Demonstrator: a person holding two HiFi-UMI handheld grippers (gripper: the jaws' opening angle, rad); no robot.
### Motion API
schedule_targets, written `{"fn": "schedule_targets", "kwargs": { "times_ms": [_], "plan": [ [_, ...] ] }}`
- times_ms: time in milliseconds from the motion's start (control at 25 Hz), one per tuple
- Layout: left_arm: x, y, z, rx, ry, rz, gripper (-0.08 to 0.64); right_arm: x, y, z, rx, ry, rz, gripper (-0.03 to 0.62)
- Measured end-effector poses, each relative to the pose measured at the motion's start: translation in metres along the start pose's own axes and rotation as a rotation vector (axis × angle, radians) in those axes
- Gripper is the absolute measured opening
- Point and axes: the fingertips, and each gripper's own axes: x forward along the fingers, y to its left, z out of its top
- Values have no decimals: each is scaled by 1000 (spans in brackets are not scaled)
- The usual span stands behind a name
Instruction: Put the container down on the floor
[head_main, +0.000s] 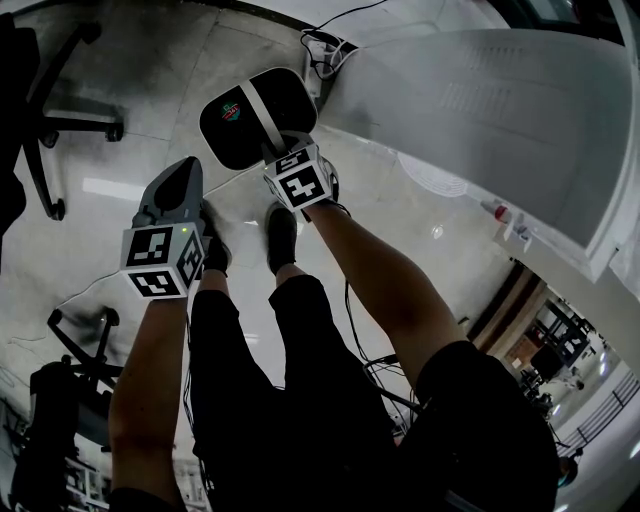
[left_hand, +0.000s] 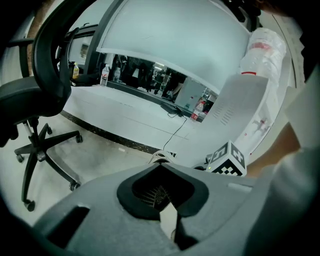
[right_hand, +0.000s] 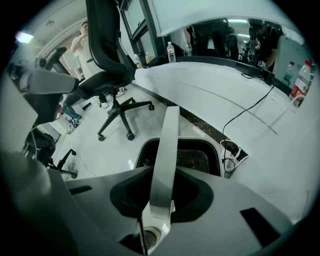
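A black container (head_main: 235, 125) with a white band handle (head_main: 262, 112) stands on the pale floor in front of the person's feet. My right gripper (head_main: 285, 148) points steeply down over its near rim. In the right gripper view the handle (right_hand: 167, 150) runs up from between the jaws over the container's dark inside (right_hand: 192, 157). The right gripper (right_hand: 155, 220) stands slightly open, with a thin dark gap beside the band. My left gripper (head_main: 183, 180) hovers to the left of the container, apart from it. Its jaws (left_hand: 167, 220) are together with nothing in them.
Behind the container lie a power strip and cables (head_main: 325, 50), at the foot of a white curved desk (head_main: 500, 100). An office chair (head_main: 50, 120) stands at the left. The person's shoes (head_main: 280, 235) are just behind the grippers. Dark equipment (head_main: 60, 400) sits at the lower left.
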Motion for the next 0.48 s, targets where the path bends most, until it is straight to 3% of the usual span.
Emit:
{"fn": "schedule_targets", "kwargs": {
  "times_ms": [160,480],
  "plan": [
    [-4,-2,-2,-2,7,4,7,-5,1,-2,19,15,-1,92],
    [-12,-6,0,-1,6,7,6,-17,-4,6,14,-23,-23,94]
  ]
}}
